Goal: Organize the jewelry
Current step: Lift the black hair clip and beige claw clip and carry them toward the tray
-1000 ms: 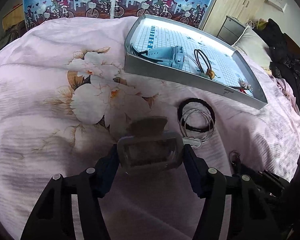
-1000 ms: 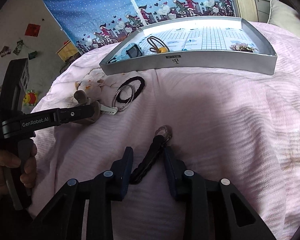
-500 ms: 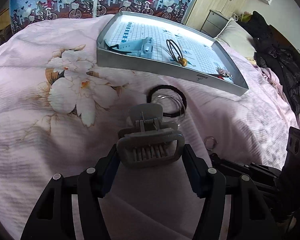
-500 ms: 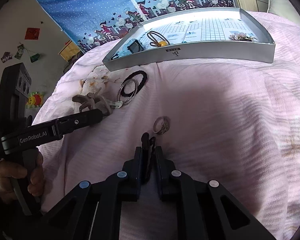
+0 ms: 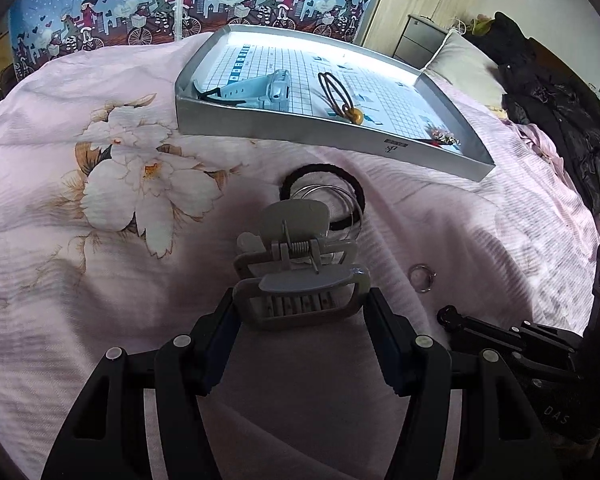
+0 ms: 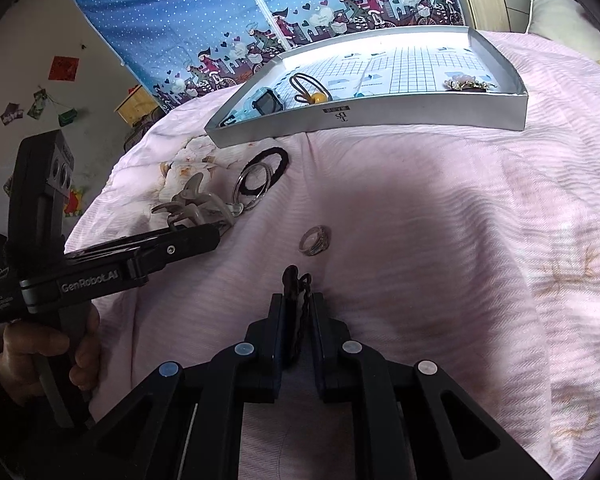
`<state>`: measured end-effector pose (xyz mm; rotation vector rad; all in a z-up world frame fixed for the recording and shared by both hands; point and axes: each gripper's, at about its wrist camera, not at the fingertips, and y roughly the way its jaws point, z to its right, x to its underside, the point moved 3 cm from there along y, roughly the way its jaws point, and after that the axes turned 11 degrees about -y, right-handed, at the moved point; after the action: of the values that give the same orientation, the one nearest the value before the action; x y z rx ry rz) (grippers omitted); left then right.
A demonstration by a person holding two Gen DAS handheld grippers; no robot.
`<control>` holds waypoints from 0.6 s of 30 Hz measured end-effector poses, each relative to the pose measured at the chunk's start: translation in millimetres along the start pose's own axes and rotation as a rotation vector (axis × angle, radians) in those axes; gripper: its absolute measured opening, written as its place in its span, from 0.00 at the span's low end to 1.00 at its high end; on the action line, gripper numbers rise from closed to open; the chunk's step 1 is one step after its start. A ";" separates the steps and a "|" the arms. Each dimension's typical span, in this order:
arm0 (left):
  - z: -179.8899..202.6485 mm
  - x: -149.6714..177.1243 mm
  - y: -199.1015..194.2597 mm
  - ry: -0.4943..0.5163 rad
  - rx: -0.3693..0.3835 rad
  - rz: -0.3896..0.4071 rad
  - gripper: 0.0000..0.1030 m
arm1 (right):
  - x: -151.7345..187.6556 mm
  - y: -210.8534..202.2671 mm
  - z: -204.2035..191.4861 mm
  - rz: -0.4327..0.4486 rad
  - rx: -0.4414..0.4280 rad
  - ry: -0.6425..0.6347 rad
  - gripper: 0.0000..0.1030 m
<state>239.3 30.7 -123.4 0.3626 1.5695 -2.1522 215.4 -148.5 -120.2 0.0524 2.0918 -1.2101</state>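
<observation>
My left gripper (image 5: 300, 300) is shut on a grey hair claw clip (image 5: 296, 248), held just above the pink bedspread. Past it lie a black hair tie (image 5: 296, 174) and thin silver bangles (image 5: 350, 196). A small silver ring (image 5: 420, 278) rests to the right. My right gripper (image 6: 298, 300) is shut on a black braided band (image 6: 294, 280), with the ring (image 6: 315, 240) just ahead of its tips. Farther back, the silver tray (image 6: 380, 114) holds a light-blue watch (image 6: 266, 102), a black tie with a yellow bead (image 6: 318, 98) and a small brooch (image 6: 466, 84).
A hand (image 6: 32, 356) holds the left gripper's handle at the left of the right wrist view. A blue printed fabric wardrobe (image 6: 188, 20) stands behind the bed. Dark clothes (image 5: 560, 120) and a pillow (image 5: 468, 64) lie at the far right.
My right gripper has shut on the black braided band and drawn it back from the ring. My left gripper has raised the claw clip off the bedspread.
</observation>
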 end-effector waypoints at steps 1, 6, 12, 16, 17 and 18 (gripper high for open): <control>-1.2 -0.2 1.0 -0.004 -0.001 0.000 0.54 | 0.8 -0.1 0.0 0.000 0.001 0.000 0.11; -7.9 -0.9 8.6 -0.033 -0.049 -0.027 0.55 | 1.9 3.5 2.6 -0.007 -0.005 0.011 0.12; -8.6 -2.7 9.5 -0.043 -0.060 -0.019 0.55 | 2.8 6.6 4.4 -0.017 -0.011 0.026 0.12; -4.9 -2.5 10.2 -0.030 -0.076 -0.011 0.55 | 3.1 8.4 5.1 -0.018 -0.009 0.029 0.12; -4.4 -2.6 10.8 -0.030 -0.077 -0.010 0.55 | 3.3 8.5 5.2 -0.019 -0.009 0.029 0.12; -4.0 -2.8 11.3 -0.030 -0.077 -0.009 0.55 | 3.2 8.7 5.2 -0.020 -0.008 0.029 0.12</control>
<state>247.1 32.2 -132.7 0.2975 1.6349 -2.0877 219.0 -148.6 -130.2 0.0458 2.1267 -1.2188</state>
